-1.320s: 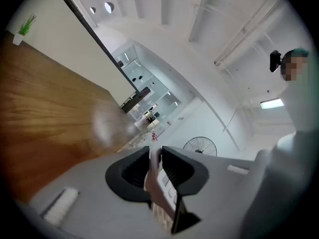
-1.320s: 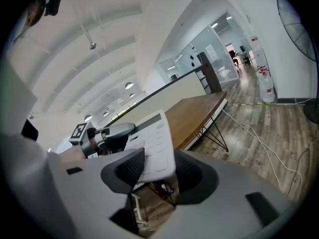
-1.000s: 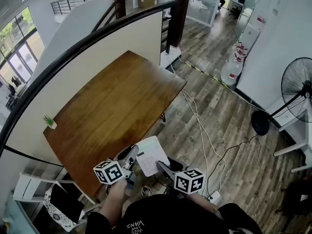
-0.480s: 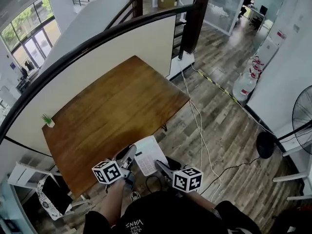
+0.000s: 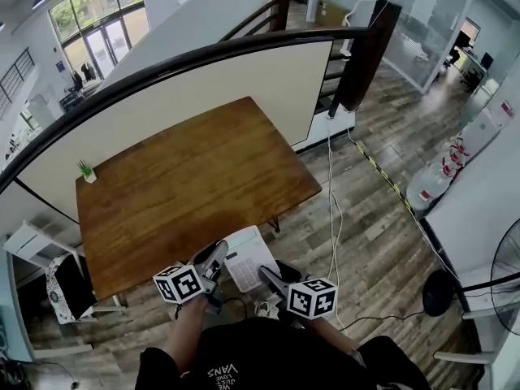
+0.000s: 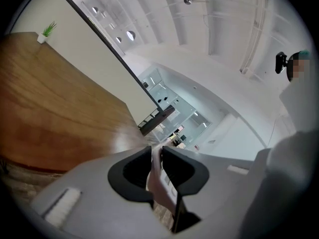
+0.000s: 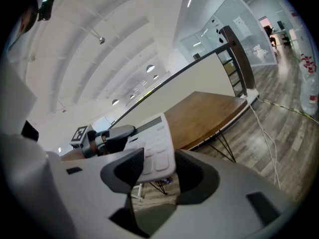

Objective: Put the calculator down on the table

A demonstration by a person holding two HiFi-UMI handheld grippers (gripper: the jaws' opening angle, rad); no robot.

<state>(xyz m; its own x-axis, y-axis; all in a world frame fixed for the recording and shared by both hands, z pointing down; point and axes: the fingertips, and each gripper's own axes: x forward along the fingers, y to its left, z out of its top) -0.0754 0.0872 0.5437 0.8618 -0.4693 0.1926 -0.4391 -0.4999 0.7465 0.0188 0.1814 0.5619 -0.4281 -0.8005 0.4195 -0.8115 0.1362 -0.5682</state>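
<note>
The white calculator [image 5: 248, 257] hangs in the air just off the near edge of the brown wooden table [image 5: 187, 181]. My left gripper [image 5: 217, 258] is shut on its left edge; in the left gripper view the calculator [image 6: 158, 180] shows edge-on, pinched between the jaws of that gripper [image 6: 158, 156]. My right gripper [image 5: 270, 275] is at the calculator's near right corner. In the right gripper view the keypad side of the calculator [image 7: 152, 146] faces me and its corner lies in the wide gap of the right gripper [image 7: 157, 166], which is open.
A small potted plant [image 5: 85, 170] stands at the table's far left corner. A cream partition with a dark rail [image 5: 203, 75] runs behind the table. Cables [image 5: 335, 218] trail over the wood floor at the right; a white chair [image 5: 61, 283] is at the left.
The head view has shifted, so the table sits more in the middle of it. Both grippers and the calculator keep the same stance off the table's near edge.
</note>
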